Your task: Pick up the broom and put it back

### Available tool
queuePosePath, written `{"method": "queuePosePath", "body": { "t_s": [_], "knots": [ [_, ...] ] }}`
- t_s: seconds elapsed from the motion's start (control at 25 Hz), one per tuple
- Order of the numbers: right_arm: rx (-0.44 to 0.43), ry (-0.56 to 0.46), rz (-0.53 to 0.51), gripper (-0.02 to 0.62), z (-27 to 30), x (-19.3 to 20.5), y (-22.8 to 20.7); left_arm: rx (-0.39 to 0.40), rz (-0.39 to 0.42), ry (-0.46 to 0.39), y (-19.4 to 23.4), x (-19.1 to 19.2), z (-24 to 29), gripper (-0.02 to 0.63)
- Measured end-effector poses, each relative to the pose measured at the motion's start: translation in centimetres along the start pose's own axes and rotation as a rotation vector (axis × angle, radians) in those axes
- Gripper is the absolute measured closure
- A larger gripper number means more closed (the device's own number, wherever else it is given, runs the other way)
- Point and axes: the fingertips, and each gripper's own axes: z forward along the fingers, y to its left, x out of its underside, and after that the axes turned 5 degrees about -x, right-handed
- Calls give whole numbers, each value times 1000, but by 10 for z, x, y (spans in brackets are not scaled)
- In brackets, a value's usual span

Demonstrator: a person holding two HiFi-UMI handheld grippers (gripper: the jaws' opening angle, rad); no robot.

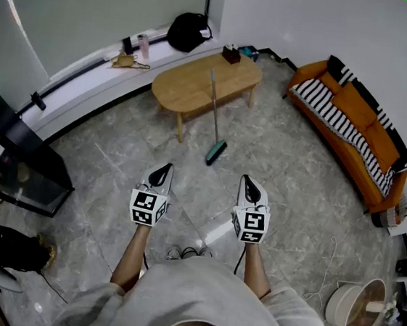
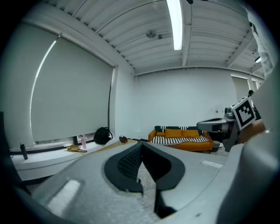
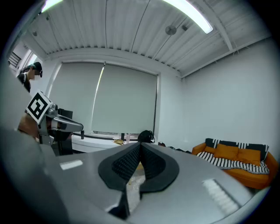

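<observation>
The broom (image 1: pixel 216 120) leans against the front edge of the oval wooden coffee table (image 1: pixel 198 81); its green head (image 1: pixel 216 152) rests on the floor and its thin handle slants up over the tabletop. My left gripper (image 1: pixel 166 167) and right gripper (image 1: pixel 247 179) are held side by side well short of the broom head, both pointing toward it. Both are shut with nothing between their jaws. In the left gripper view the shut jaws (image 2: pixel 140 146) hide the broom; the right gripper view shows the same with its jaws (image 3: pixel 140 148).
An orange sofa (image 1: pixel 354 125) with striped cushions lines the right wall. A black bag (image 1: pixel 188 31) and small items sit on the window ledge behind the table. A black cabinet (image 1: pixel 10 162) stands at the left, a round stool (image 1: pixel 358 308) at the lower right.
</observation>
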Motion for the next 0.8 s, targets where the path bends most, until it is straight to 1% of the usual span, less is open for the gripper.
{"method": "queuePosePath", "body": {
  "t_s": [0.32,0.64,0.8],
  "knots": [
    [-21,1,6,594,-9,2,-7,-7,8,6,-18,3,-2,609],
    [-27,-2,27,594,-16,11,-32,-22,7,7,-37,1,7,609],
    [-40,-2,19,594,-19,14,-48,-40,-2,9,-53,2,17,609]
  ]
}}
